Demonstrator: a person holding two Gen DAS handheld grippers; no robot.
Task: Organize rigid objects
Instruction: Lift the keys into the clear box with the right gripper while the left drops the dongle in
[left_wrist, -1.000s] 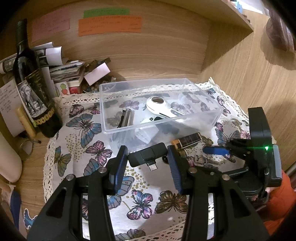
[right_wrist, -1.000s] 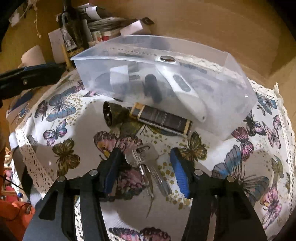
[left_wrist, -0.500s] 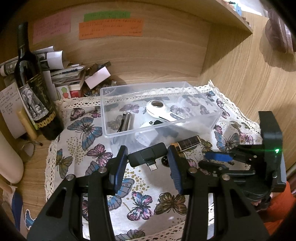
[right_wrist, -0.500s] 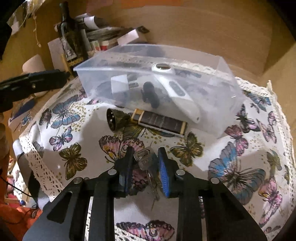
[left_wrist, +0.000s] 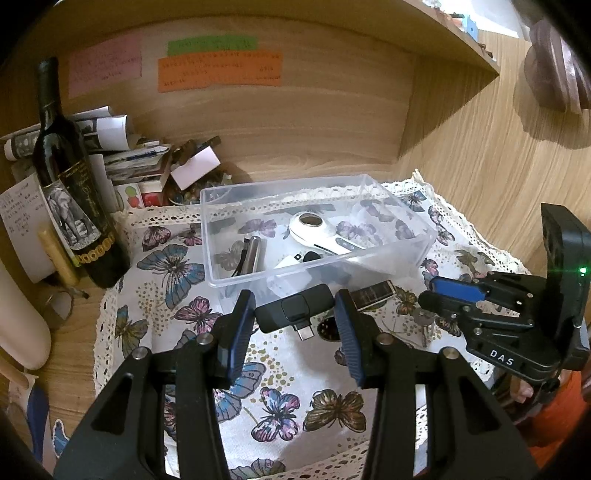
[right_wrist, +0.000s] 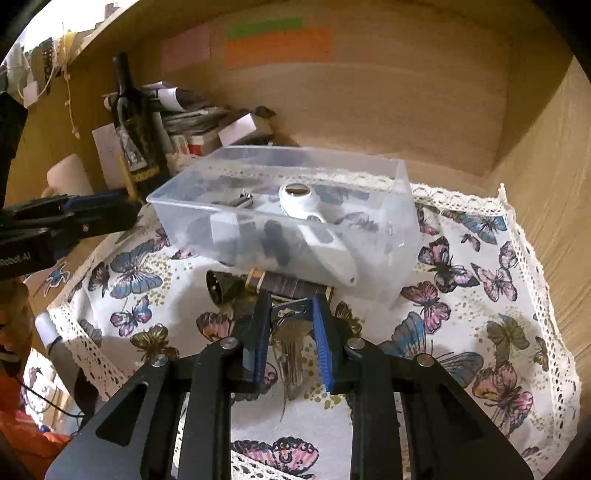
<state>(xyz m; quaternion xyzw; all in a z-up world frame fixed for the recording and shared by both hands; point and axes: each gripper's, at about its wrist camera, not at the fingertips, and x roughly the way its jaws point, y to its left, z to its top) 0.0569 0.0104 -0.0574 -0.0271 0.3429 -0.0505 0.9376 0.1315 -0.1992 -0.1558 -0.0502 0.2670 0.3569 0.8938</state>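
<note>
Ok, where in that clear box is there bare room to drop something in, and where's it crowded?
The clear box has bare floor at its far right end, beyond the white gadget, and at the back left corner behind the metal cylinder. The front middle is crowded with dark and white pieces. Outside, its front wall is hemmed by the striped bar.

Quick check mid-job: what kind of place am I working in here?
Probably a home desk nook: wood walls with sticky notes, a wine bottle beside piled papers, and a butterfly tablecloth under a clear bin.
</note>
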